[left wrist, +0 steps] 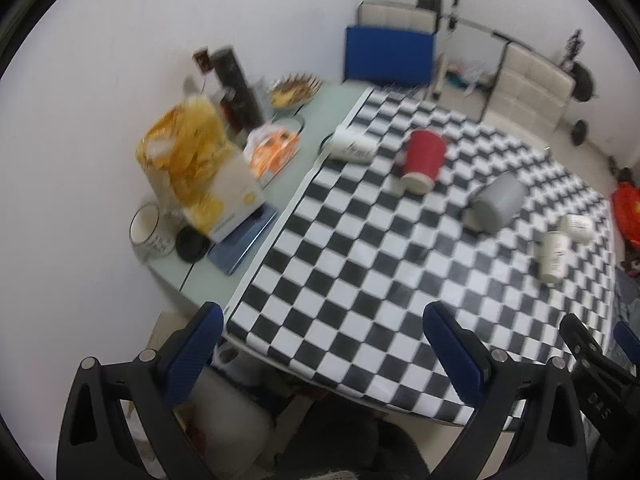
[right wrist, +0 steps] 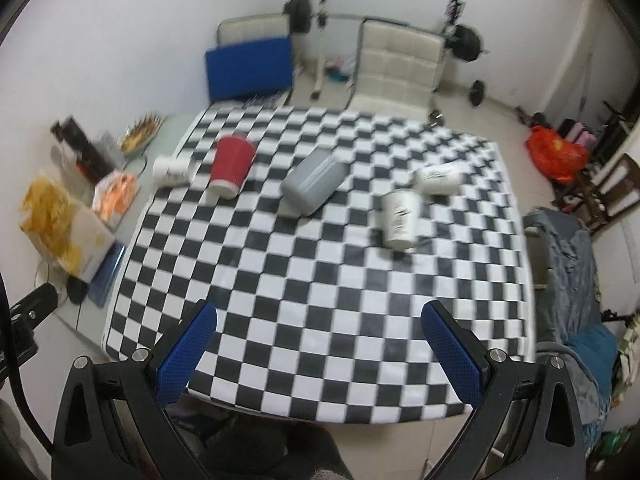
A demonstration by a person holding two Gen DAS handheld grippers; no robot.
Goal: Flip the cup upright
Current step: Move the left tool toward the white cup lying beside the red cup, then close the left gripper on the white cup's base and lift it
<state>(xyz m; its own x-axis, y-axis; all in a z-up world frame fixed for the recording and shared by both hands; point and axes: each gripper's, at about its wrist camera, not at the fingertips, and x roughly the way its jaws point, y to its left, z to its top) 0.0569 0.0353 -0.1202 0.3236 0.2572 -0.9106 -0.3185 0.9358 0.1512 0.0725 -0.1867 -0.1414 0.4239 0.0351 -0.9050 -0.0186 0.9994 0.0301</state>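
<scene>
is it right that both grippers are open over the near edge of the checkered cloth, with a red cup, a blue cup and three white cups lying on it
Not quite: there is no blue cup. The cup between the red cup and the white cups is grey, as the right wrist view shows. The rest holds: both the left gripper and the right gripper are open at the near edge of the checkered cloth.

No text can be read in either view. Dark printing shows on the white cups [right wrist: 398, 216] lying on the checkered bench [right wrist: 320, 300], on a glass jar [left wrist: 150, 232], and on the snack box [left wrist: 224, 196], but blur leaves all of it illegible.
</scene>
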